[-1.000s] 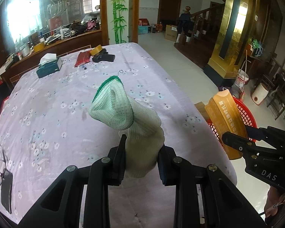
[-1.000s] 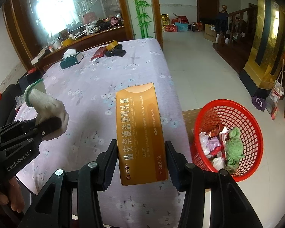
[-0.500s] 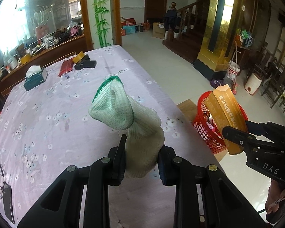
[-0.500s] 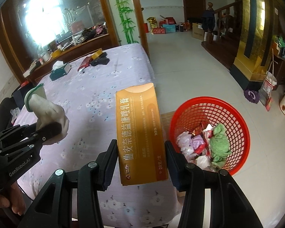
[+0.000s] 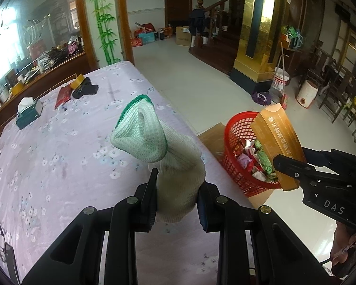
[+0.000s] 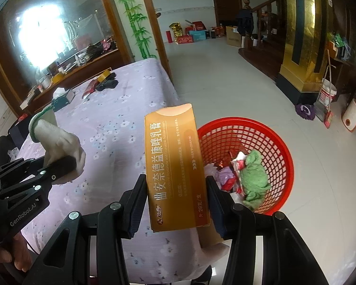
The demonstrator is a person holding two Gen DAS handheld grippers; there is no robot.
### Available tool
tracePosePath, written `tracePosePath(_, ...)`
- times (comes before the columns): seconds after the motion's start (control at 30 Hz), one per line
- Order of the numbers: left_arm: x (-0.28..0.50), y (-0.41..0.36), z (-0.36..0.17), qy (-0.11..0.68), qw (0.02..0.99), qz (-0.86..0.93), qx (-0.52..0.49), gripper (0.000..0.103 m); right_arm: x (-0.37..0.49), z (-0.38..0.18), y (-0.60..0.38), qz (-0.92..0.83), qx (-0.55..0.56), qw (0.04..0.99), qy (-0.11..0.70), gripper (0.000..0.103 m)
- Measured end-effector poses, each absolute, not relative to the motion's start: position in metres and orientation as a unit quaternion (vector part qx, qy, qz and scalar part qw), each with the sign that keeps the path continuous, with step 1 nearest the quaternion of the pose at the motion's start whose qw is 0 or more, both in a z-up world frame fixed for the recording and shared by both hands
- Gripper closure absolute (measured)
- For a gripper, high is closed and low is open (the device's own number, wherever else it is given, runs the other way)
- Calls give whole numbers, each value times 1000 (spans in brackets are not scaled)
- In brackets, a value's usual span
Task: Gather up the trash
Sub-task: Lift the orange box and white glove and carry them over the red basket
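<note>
Left wrist view: the left gripper [image 5: 177,198] is closed on a knitted glove [image 5: 159,152], off-white with a green-trimmed cuff, pinched low at its bunched body while the cuff flops open ahead of the fingers; the glove looks soft, light and limp, so a squeeze on the thick bundled part seems the surest hold; beneath and beyond the fingers lies the flowered tablecloth [image 5: 59,147]; to the right and lower, the red mesh basket [image 5: 235,128] stands on the floor, part-filled with wrappers.

Right wrist view: the right gripper [image 6: 175,203] is clamped across the lower half of an orange ointment carton [image 6: 175,166], held upright between both fingers; the carton appears stiff, light, probably near-empty cardboard with a smooth printed face that could slip or crush, so a moderate grip across its flat sides suits it; the basket sits just right of and below the carton, a green cloth [image 6: 255,178] among its contents; the glove hangs in the other gripper to the left.
</note>
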State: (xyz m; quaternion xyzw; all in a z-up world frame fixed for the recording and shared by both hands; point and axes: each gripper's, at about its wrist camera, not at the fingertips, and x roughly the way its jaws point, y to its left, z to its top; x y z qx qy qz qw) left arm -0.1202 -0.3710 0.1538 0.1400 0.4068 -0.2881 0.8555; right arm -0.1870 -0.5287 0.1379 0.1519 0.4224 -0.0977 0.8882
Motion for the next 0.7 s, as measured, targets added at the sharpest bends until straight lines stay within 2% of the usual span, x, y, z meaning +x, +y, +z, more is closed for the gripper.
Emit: tracePosePath(0.7, -117, -472, 146, 424, 818, -358, 151, 76, -208, 137, -628, -158, 227, 872, 403, 50)
